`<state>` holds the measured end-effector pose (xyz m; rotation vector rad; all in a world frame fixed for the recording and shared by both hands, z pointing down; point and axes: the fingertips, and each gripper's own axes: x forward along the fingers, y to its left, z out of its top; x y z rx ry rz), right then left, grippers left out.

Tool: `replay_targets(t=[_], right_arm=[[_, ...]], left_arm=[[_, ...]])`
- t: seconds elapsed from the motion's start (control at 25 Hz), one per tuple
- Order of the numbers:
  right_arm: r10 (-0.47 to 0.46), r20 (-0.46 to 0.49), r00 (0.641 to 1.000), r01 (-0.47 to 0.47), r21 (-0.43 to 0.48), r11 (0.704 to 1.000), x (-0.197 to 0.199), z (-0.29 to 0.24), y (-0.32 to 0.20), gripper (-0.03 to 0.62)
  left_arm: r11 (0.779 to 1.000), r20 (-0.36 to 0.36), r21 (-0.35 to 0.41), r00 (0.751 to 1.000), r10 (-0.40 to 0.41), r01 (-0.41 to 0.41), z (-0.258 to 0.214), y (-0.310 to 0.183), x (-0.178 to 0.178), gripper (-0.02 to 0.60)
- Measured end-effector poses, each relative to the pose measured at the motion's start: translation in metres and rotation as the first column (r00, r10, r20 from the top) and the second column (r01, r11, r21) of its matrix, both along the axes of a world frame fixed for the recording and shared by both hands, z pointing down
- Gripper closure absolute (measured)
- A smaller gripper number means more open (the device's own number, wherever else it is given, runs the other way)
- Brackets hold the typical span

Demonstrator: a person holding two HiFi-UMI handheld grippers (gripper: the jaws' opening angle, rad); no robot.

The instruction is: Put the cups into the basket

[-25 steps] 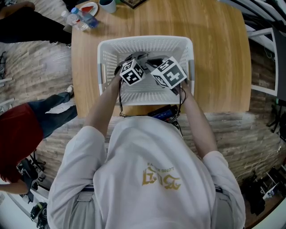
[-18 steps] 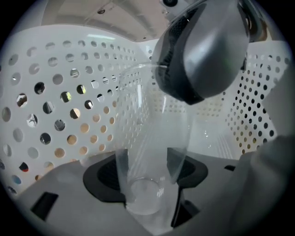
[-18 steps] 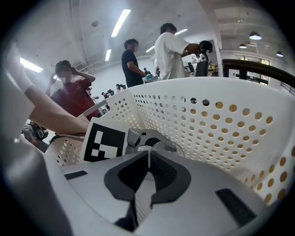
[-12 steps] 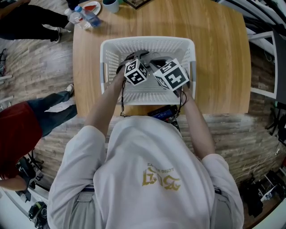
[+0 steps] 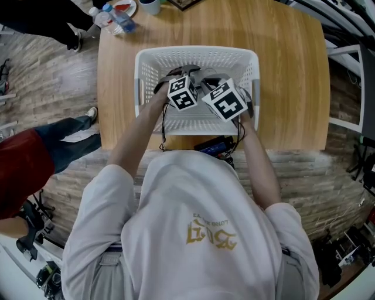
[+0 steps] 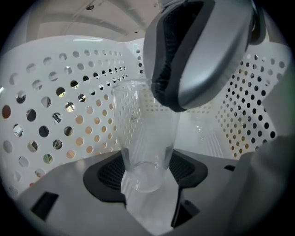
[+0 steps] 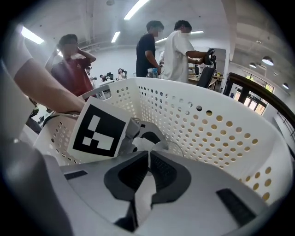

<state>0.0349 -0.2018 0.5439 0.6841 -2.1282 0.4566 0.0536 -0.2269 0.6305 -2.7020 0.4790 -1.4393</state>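
Note:
A clear ribbed cup (image 6: pixel 138 124) stands upright inside the white perforated basket (image 5: pixel 149 58). My left gripper (image 6: pixel 146 171) is shut on the cup's base, a black pad on either side. My right gripper (image 7: pixel 148 159) has just been closing, and it now pinches the cup's thin wall near the rim. One of its grey fingers (image 6: pixel 203 55) hangs over the cup's top. In the head view the left gripper (image 5: pixel 183 82) and the right gripper (image 5: pixel 218 88) sit side by side in the basket, and their marker cubes hide the cup.
The basket stands on a wooden table (image 5: pixel 287 76) near its front edge. Bottles and a plate (image 5: pixel 111 14) lie at the far left corner. A dark device (image 5: pixel 214 145) sits at the front edge. A person in red (image 5: pixel 23 170) is at the left, and others stand beyond the basket wall (image 7: pixel 207 129).
Both grippers stay inside the basket, almost where they were. The person in dark clothes at the upper left has moved mostly out of view.

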Motion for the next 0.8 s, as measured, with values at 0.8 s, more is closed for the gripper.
replay_targets(t=[0.8], right_arm=[[-0.105,-0.294,0.95,0.132,0.073,0.989,0.018,0.002,0.004,0.571]], left_arm=[[0.993,0.048,0.065,0.994,0.095,-0.098,-0.017,0.011,0.0,0.287]])
